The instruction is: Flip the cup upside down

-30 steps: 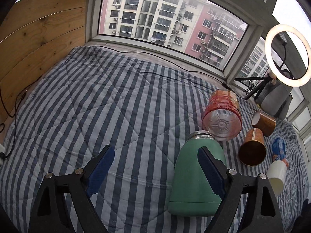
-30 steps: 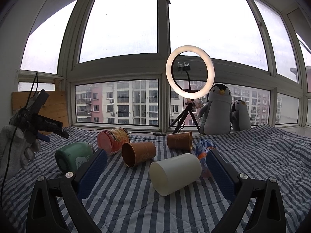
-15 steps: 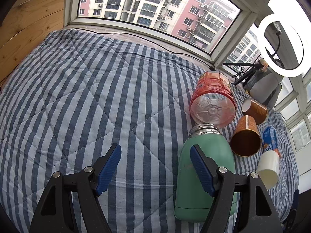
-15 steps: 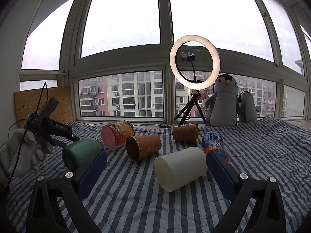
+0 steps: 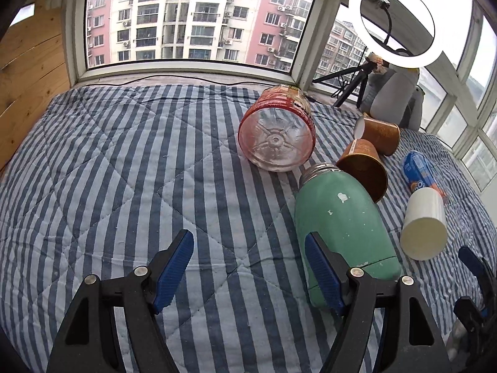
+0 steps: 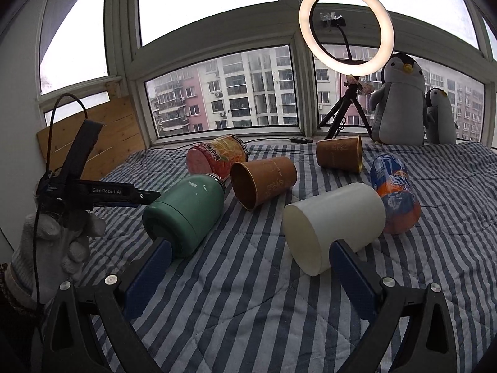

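Note:
A green flask (image 5: 341, 220) lies on its side on the striped quilt; it also shows in the right wrist view (image 6: 183, 211). My left gripper (image 5: 248, 264) is open and empty, its right finger beside the flask's base. A white cup (image 6: 335, 220) lies on its side, also in the left wrist view (image 5: 424, 227). Two brown paper cups (image 6: 264, 180) (image 6: 340, 154) lie on their sides. My right gripper (image 6: 248, 276) is open and empty, its right finger just in front of the white cup.
A red plastic jar (image 5: 278, 133) and an orange soda bottle (image 6: 394, 192) lie on the quilt. A ring light on a tripod (image 6: 346, 40) and two plush penguins (image 6: 400, 99) stand by the windows. A wooden board (image 5: 28, 59) lines the left.
My left gripper has swung right and tilted up, bringing more of the cups into view. My right gripper has moved forward and lower, toward the white cup.

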